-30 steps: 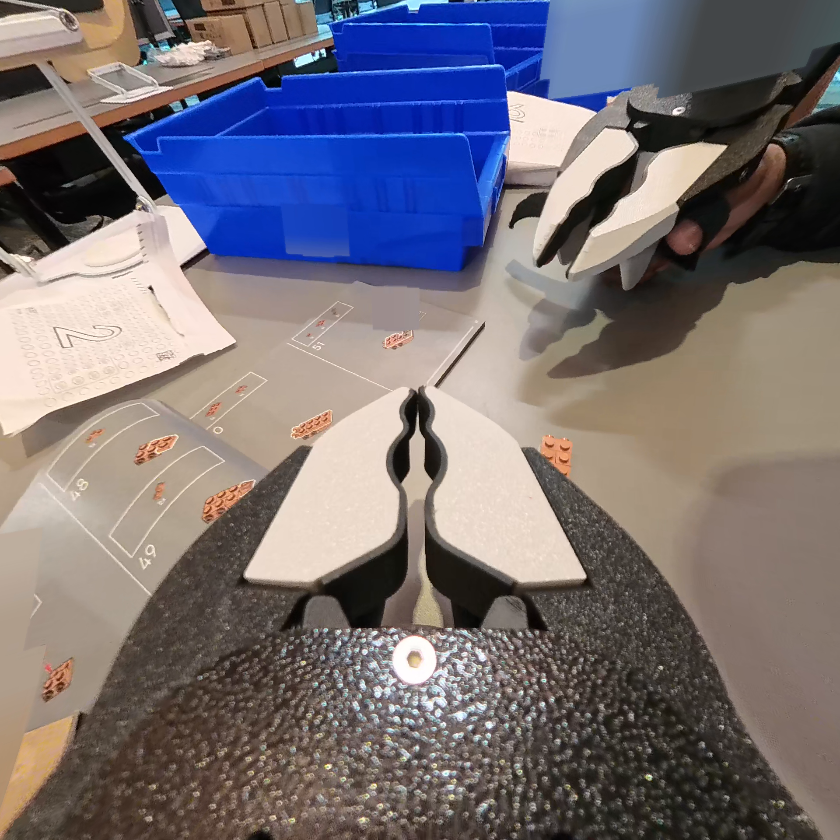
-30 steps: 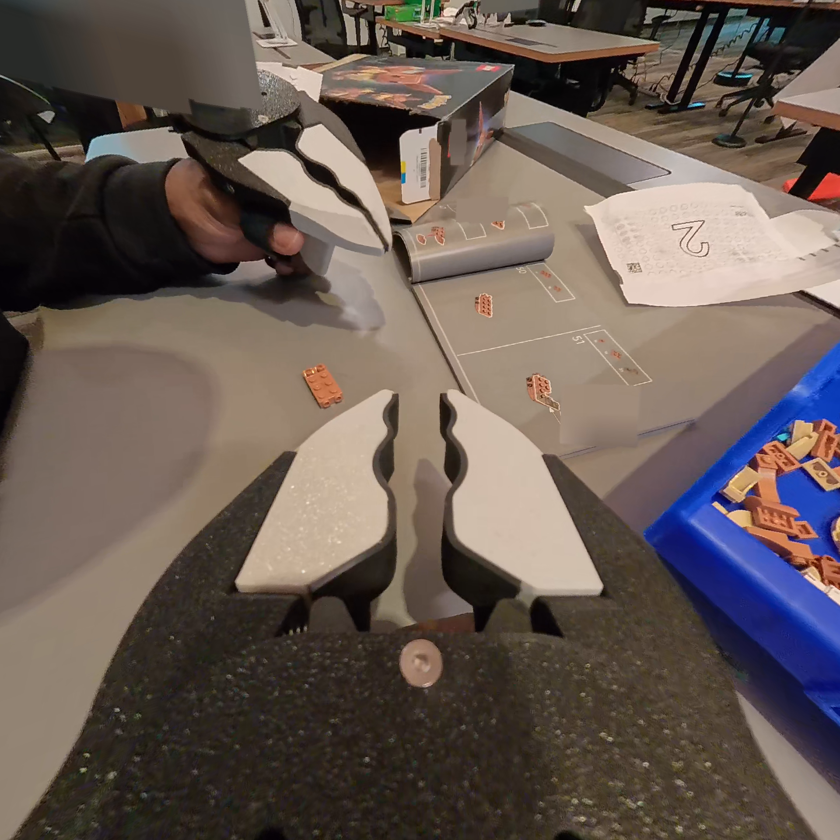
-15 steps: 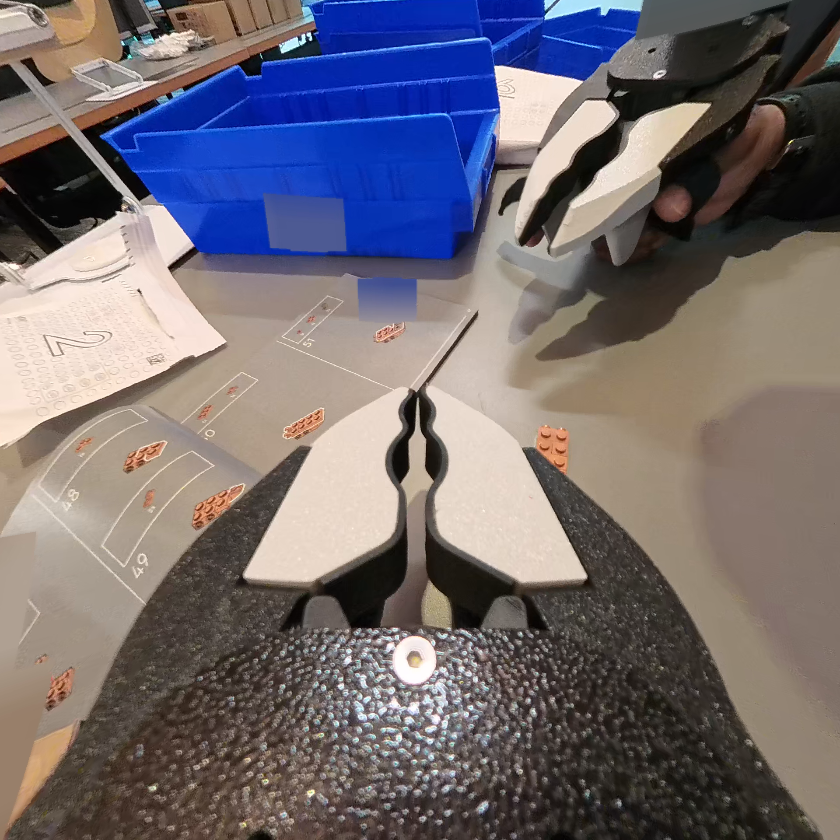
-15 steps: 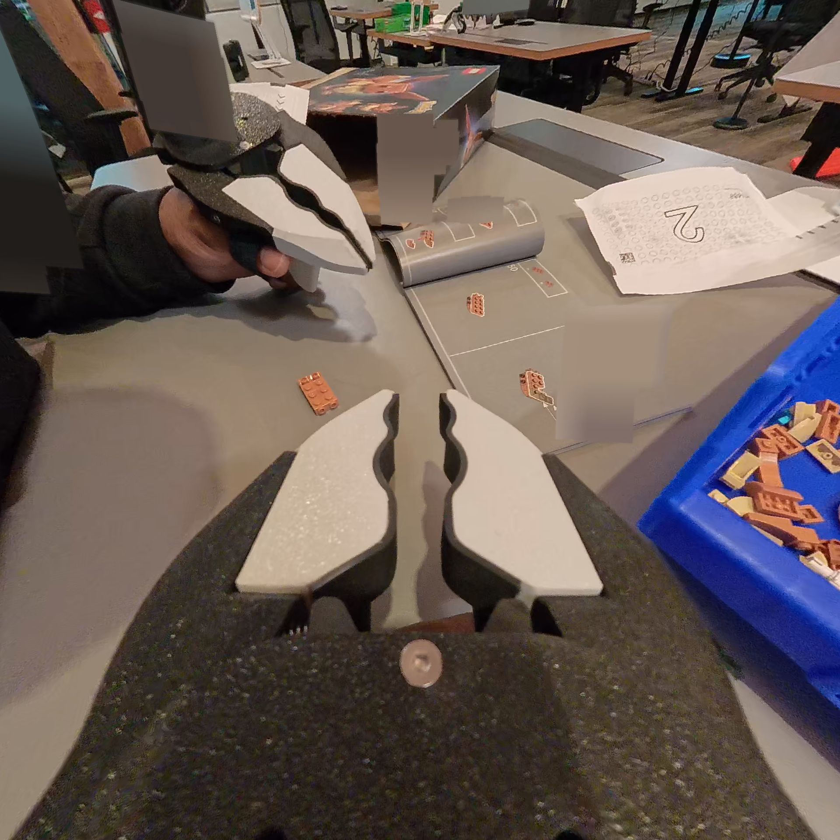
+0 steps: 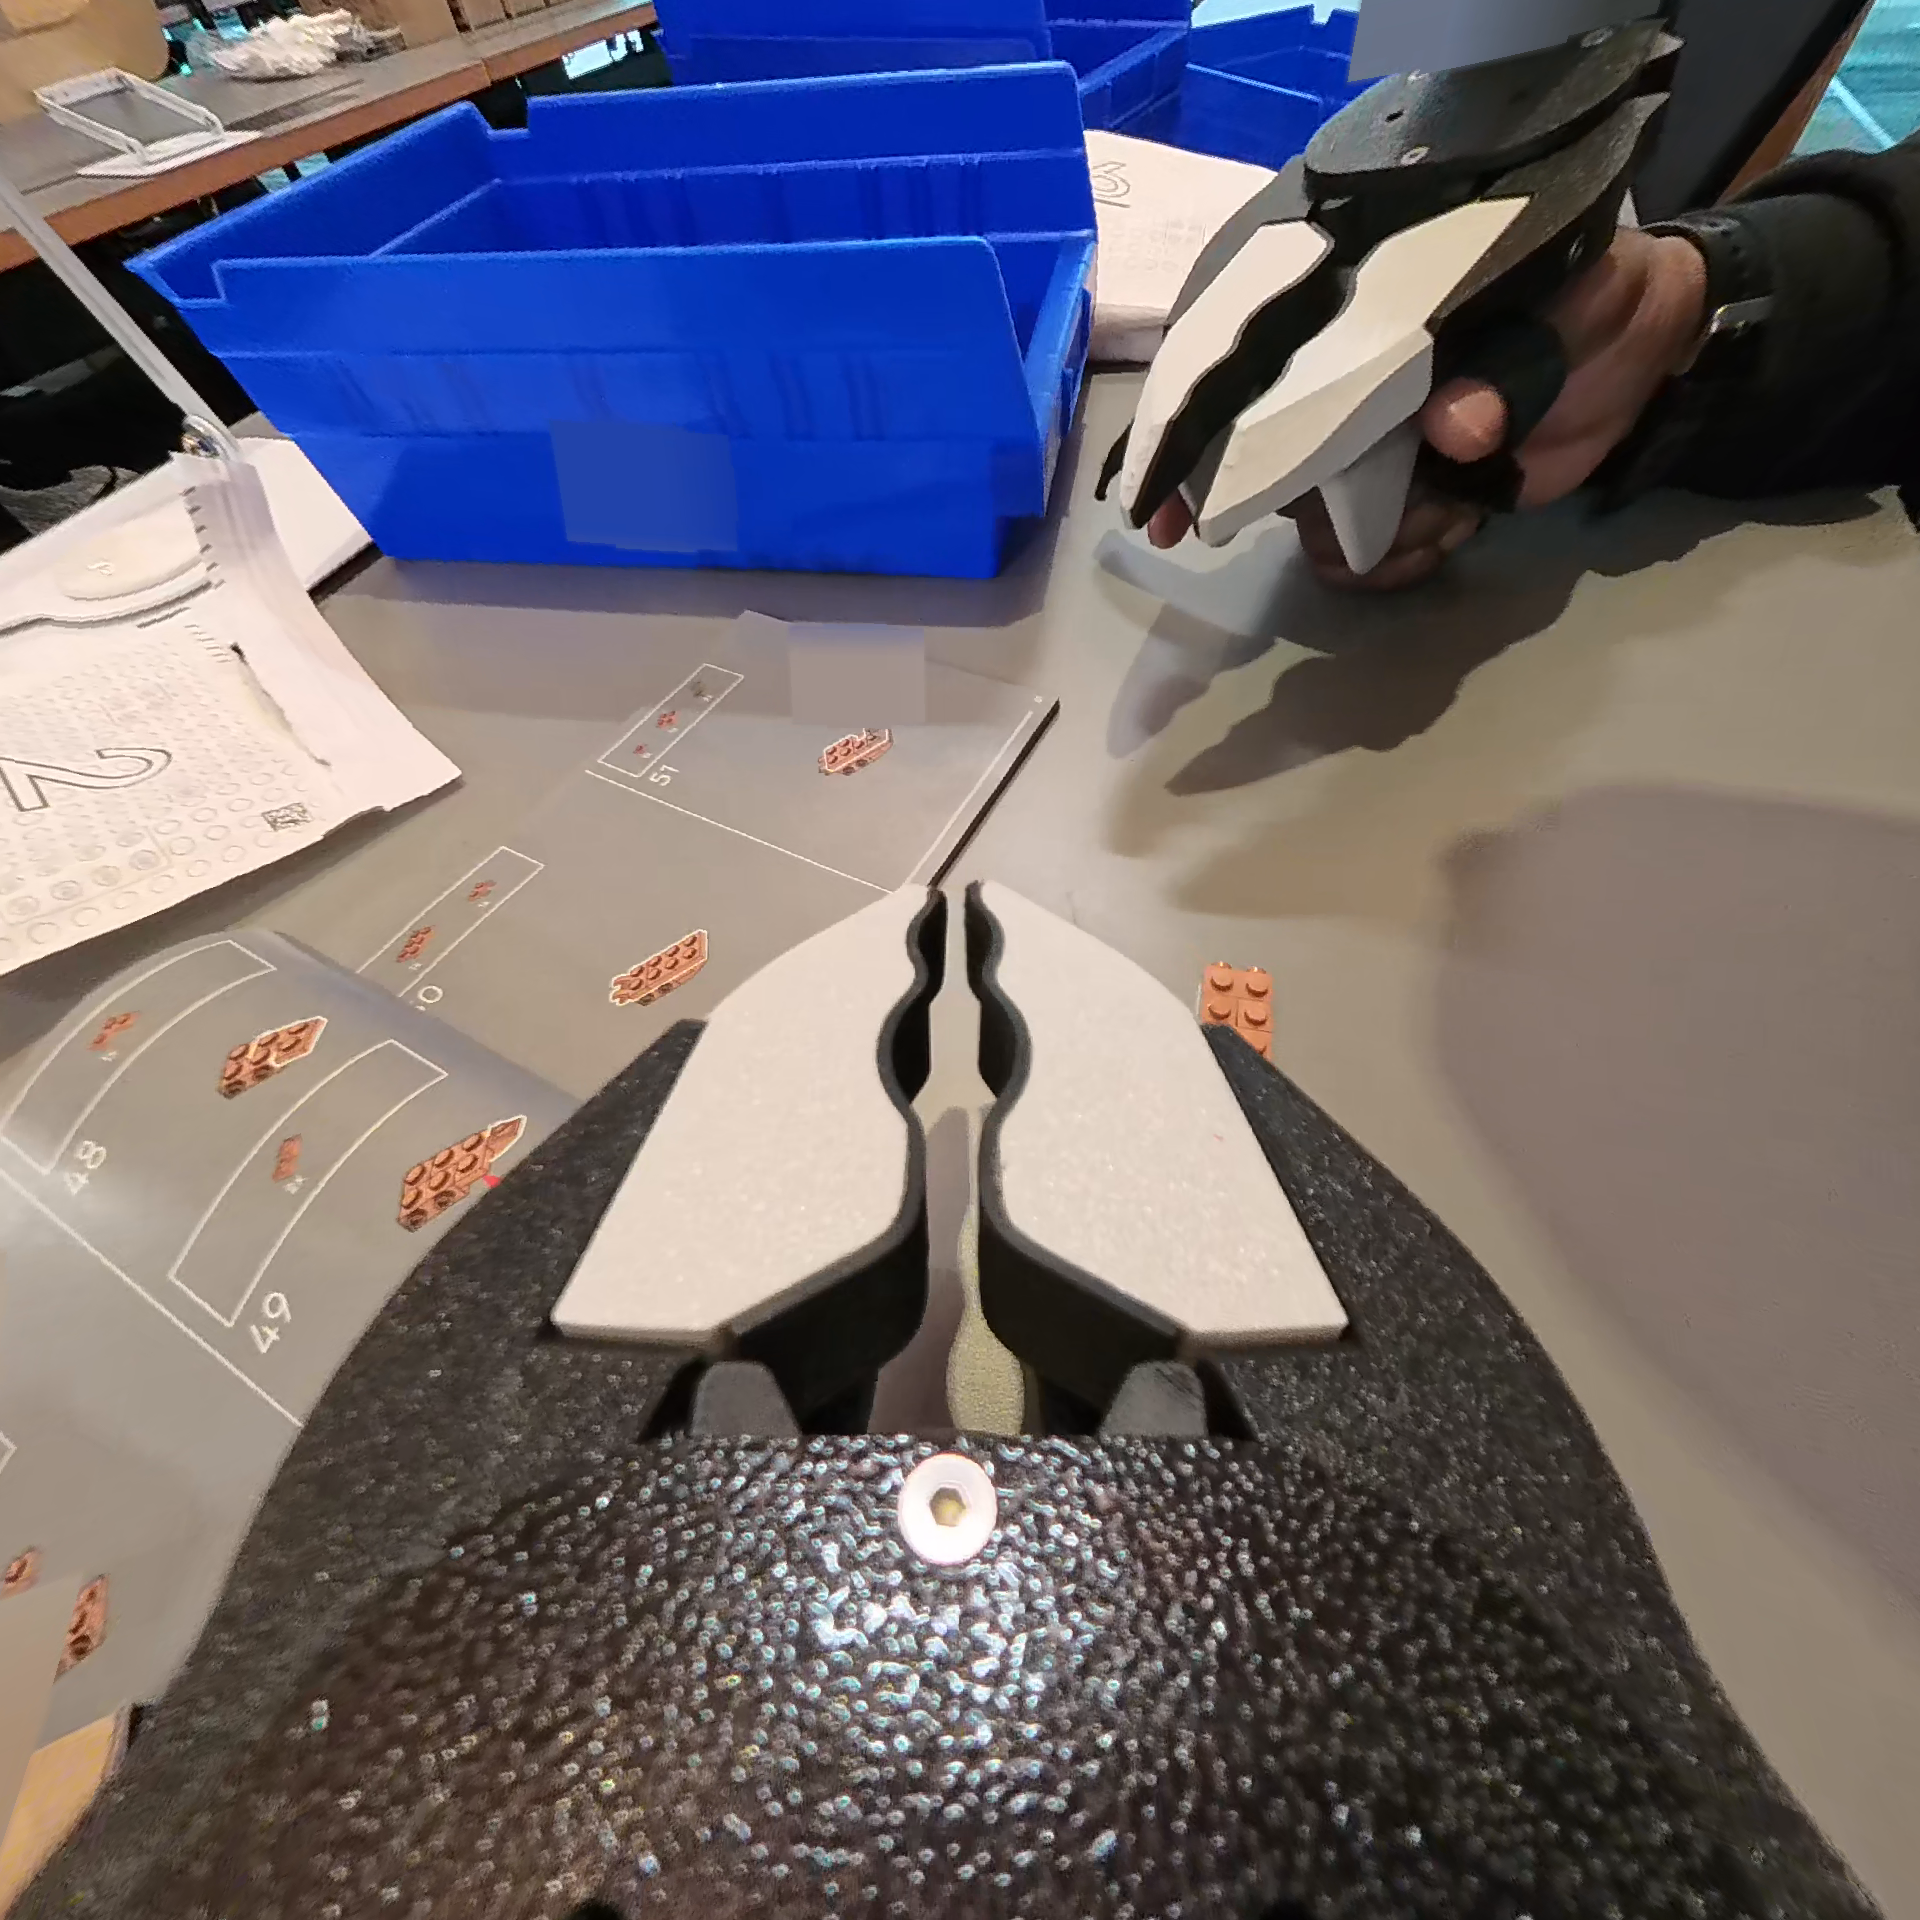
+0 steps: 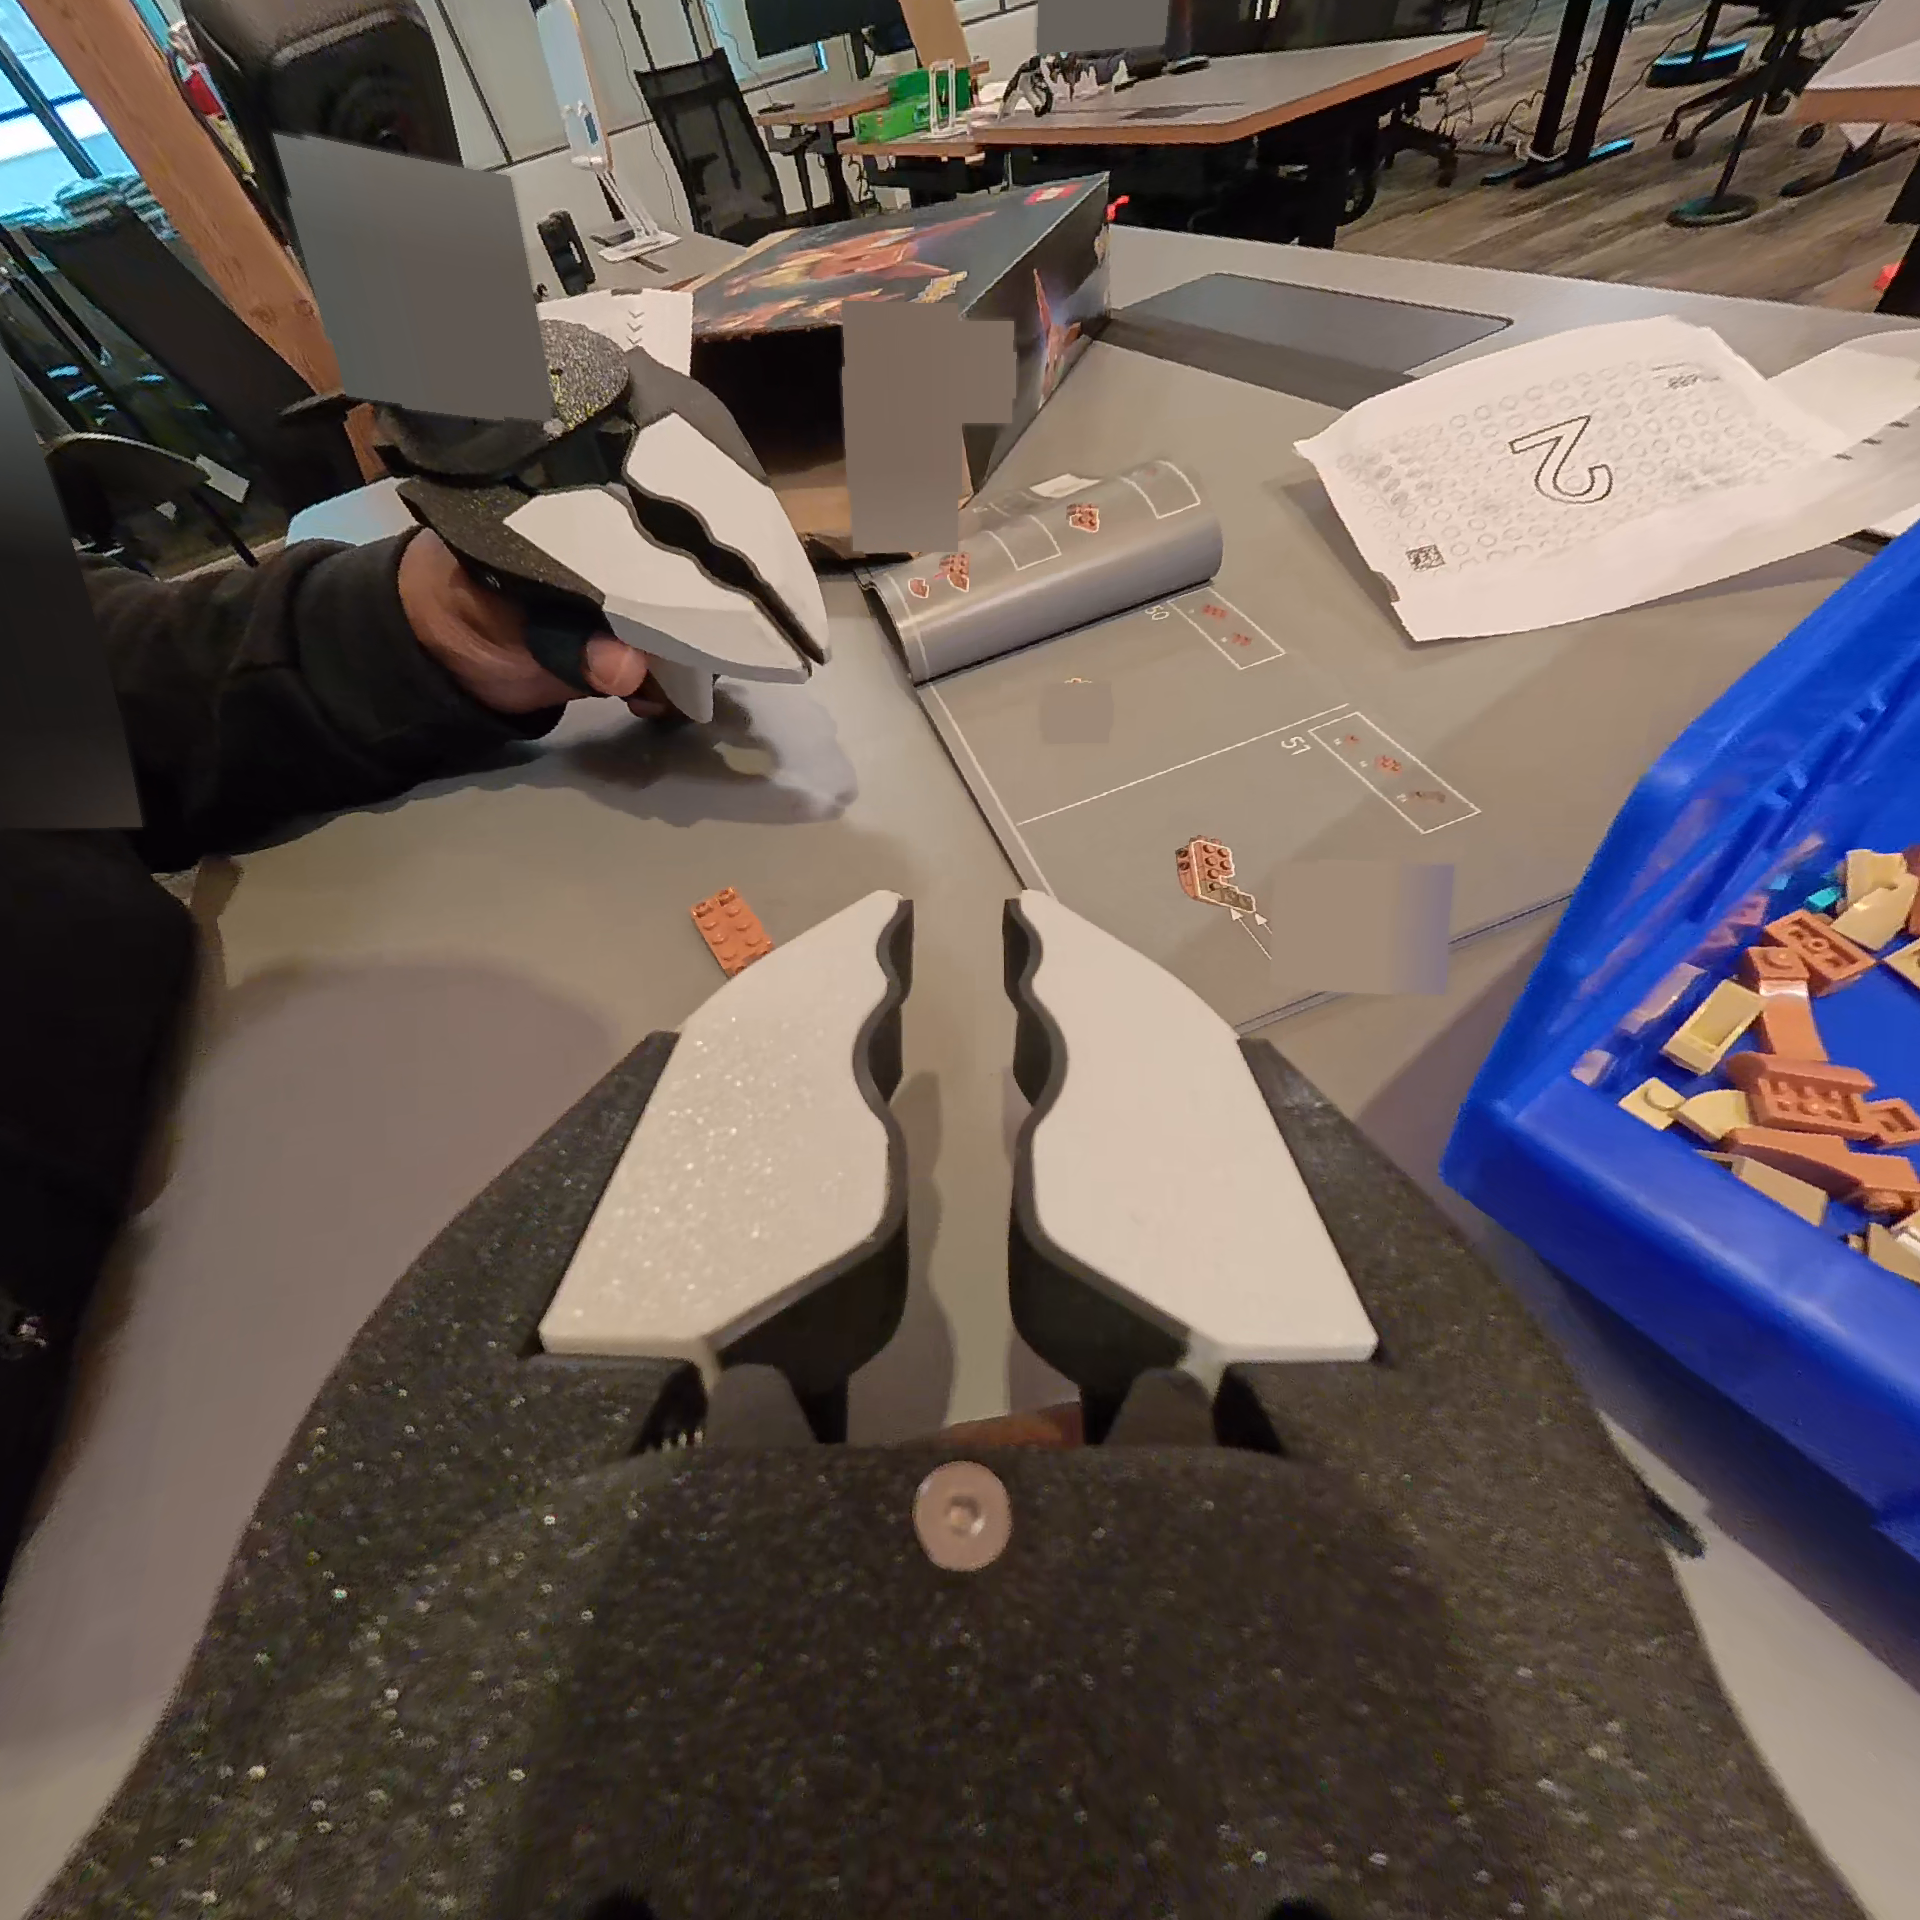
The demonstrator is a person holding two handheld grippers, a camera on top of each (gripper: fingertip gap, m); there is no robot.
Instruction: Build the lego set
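My left gripper (image 5: pixel 956 894) hovers low over the grey table (image 5: pixel 1455 1143). Its jaws are all but shut, with only a thin slit at the tips and nothing between them. A small orange-brown studded plate (image 5: pixel 1236 1003) lies on the table just right of its fingers. My right gripper (image 6: pixel 956 909) is open by a narrow gap and empty; the same plate (image 6: pixel 730 928) lies just left of its left finger. Each gripper shows in the other's view, the right one (image 5: pixel 1179 509) and the left one (image 6: pixel 810 649), each held by a hand resting on the table.
An open instruction booklet (image 5: pixel 727 831) lies left of my left gripper and also shows in the right wrist view (image 6: pixel 1195 790). A blue bin (image 6: pixel 1662 1226) of several tan and brown bricks (image 6: pixel 1808 1081) stands at the right. White printed sheets (image 6: pixel 1558 478) and an open cardboard box (image 6: pixel 904 281) lie farther back. Left tips to right tips: about 12 centimeters. The small orange-brown studded plate (image 5: pixel 1236 1003) lies around 8 centimeters away from my left fingertips.
My left jaws, fully closed before, now show a thin slit at the tips. Both grippers have drifted slightly; the plate has not moved. The right jaws keep the same gap.
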